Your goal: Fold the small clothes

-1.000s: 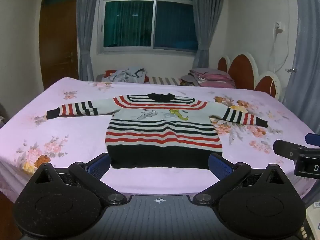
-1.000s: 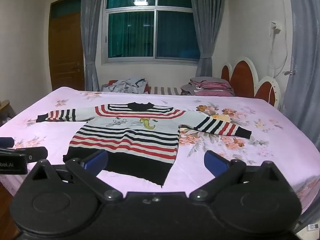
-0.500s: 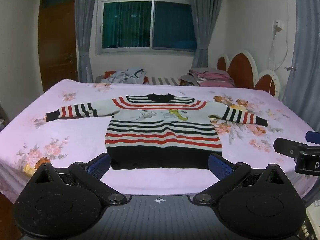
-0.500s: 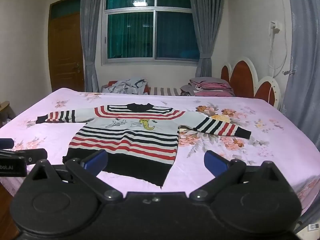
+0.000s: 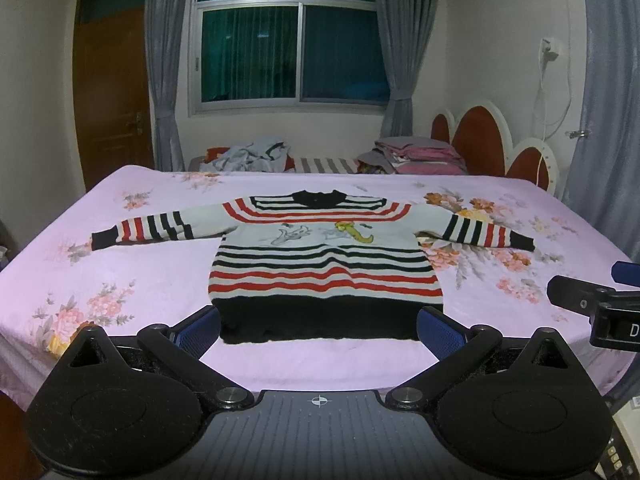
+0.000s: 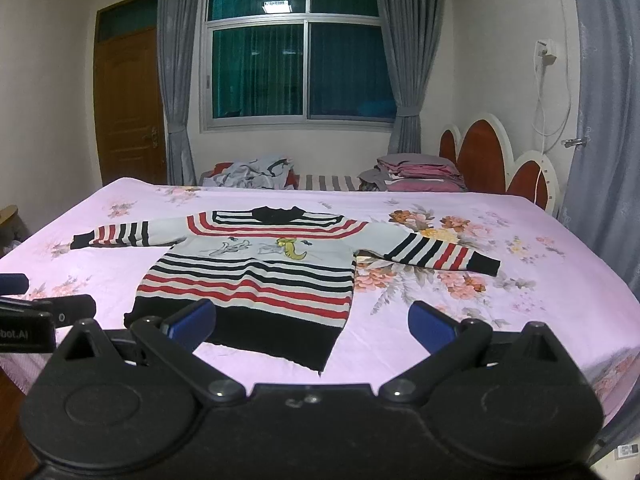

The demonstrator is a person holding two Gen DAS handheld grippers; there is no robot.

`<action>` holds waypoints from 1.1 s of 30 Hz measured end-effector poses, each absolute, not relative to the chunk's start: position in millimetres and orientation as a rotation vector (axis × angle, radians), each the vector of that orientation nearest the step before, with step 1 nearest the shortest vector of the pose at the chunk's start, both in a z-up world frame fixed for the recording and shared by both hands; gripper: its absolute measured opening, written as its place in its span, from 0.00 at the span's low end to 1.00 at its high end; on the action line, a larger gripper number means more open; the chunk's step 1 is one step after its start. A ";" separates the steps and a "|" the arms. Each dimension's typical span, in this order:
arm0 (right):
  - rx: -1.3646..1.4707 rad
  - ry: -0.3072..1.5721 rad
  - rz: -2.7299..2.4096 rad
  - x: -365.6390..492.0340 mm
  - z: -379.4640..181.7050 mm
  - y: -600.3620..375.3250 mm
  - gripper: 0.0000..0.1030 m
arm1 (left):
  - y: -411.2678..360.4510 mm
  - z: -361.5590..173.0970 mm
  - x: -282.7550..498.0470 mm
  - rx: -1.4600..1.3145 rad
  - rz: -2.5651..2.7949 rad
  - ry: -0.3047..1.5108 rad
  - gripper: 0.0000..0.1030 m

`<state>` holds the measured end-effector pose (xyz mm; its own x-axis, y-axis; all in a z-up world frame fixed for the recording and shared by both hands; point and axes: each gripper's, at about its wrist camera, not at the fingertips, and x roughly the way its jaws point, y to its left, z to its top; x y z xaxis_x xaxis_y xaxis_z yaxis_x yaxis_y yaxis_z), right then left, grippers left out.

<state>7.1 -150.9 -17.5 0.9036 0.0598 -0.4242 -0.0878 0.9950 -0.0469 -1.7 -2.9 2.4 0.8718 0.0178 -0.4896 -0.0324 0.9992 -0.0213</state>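
Observation:
A small striped sweater [image 5: 320, 268], white with red and black bands and a black hem, lies flat and spread out on the pink floral bed [image 5: 120, 272], both sleeves stretched sideways. It also shows in the right wrist view [image 6: 256, 276]. My left gripper [image 5: 318, 326] is open and empty, just short of the black hem, its blue pads either side of the hem's width. My right gripper [image 6: 311, 322] is open and empty over the hem's right corner. Each gripper shows at the edge of the other's view.
Beyond the bed's far edge lie a heap of loose clothes [image 5: 250, 156] and a stack of folded pink and grey bedding [image 5: 416, 156]. A red and white headboard [image 5: 496, 144] stands at the right. A window, curtains and a wooden door are behind.
Both grippers have drifted very slightly; the sweater has not moved and both stay open.

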 end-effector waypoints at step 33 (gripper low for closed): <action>-0.059 0.426 0.073 6.5 -18.5 -148.4 1.00 | -1.4 8.0 -7.8 -0.024 0.036 0.498 1.00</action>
<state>6.5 -148.4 -18.5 0.9081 0.0584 -0.4147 -0.0830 0.9957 -0.0415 -7.8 -1.4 8.0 0.8780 0.0286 -0.4778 -0.0404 0.9991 -0.0146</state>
